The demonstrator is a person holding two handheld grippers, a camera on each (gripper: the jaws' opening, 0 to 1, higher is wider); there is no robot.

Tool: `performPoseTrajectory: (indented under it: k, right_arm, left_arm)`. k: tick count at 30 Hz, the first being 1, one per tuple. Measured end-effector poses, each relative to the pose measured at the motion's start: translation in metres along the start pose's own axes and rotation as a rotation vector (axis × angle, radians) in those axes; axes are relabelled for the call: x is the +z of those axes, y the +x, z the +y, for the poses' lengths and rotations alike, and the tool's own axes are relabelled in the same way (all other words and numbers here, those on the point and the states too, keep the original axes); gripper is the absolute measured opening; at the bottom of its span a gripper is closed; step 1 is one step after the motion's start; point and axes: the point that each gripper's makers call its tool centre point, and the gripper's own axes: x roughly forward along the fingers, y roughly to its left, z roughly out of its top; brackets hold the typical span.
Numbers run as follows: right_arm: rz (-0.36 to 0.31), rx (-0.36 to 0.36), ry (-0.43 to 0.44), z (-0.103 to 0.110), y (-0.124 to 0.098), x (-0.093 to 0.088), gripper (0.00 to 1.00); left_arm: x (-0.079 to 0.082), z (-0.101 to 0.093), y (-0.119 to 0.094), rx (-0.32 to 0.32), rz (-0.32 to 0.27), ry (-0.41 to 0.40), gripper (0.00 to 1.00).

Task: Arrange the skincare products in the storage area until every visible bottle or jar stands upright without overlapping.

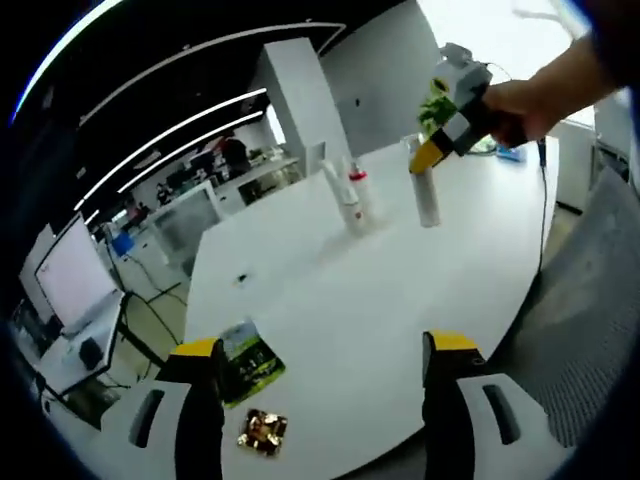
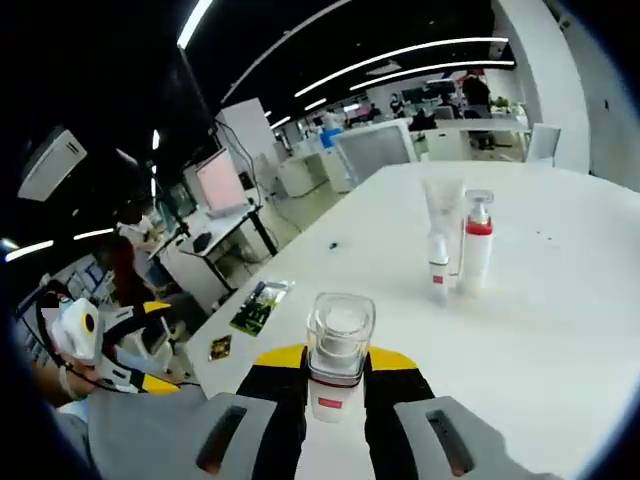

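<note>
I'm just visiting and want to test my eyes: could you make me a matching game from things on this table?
Things:
1. clear-capped bottle
2. pump bottle
3. green card
4. gold packet

States:
A. lies flat beside the green card
B. gripped between the right tongs
C. stands upright, red band
D. lies flat by the left tongs

Pairs: 1-B, 2-C, 3-D, 4-A

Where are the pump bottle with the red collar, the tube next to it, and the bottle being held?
pump bottle (image 2: pixel 477 250), right gripper view, white body.
tube (image 2: pixel 439 235), right gripper view, middle.
held bottle (image 2: pixel 338 355), right gripper view, clear cap.
</note>
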Motion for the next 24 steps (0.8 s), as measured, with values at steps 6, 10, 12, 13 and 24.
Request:
performPoseTrajectory:
  k: [6,10,12,13,24]
  right_arm:
    - [0.012,-0.067,-0.075,-0.022,0.027,0.006,0.15]
    - [0.009,-0.124,-0.151,-0.04,0.042,0.013,0.15]
    - [0.008,-0.15,-0.187,-0.049,0.051,0.015,0.15]
    - [0.01,-0.157,-0.181,-0.053,0.054,0.015,0.15]
    - [0.021,-0.279,-0.168,-0.106,0.076,0.016,0.15]
  left_arm:
    - [-0.013,-0.005,0.003,-0.03,0.063,-0.048,0.75]
    - [-0.017,-0.005,0.003,-0.029,0.084,-0.057,0.74]
    - [-0.018,-0.005,0.003,-0.033,0.088,-0.061,0.73]
    - [-0.02,-0.005,0.003,-0.034,0.097,-0.065,0.72]
    - [-0.033,-0.001,0.003,-0.024,0.153,-0.092,0.59]
